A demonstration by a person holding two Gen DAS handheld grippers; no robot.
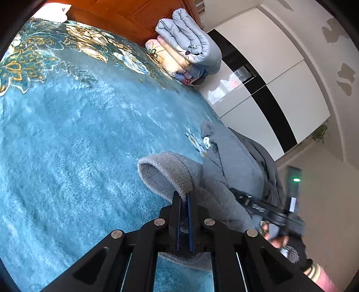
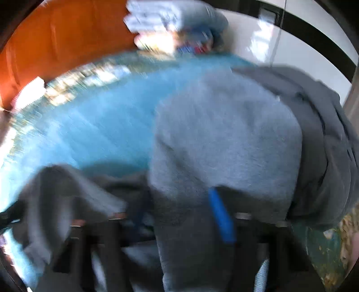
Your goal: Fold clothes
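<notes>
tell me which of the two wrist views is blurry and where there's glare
Right wrist view: heavy motion blur over everything, the grey garment, the blue blanket and the right gripper all smeared. Left wrist view: sharp, the ribbed cuff crisp in the left gripper, window glare on the glossy white wardrobe, fisheye bending its edges.

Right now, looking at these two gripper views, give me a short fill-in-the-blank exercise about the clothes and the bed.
1. The left gripper is shut on the ribbed ____ of the grey sweatshirt.
2. The sweatshirt lies on a plush blanket whose main colour is ____.
3. At the far end of the bed, against the wooden headboard, sits a stack of folded ____.
4. The right wrist view is too ____ to show how the right gripper holds the cloth.

Missing words: cuff; blue; quilts; blurred
</notes>
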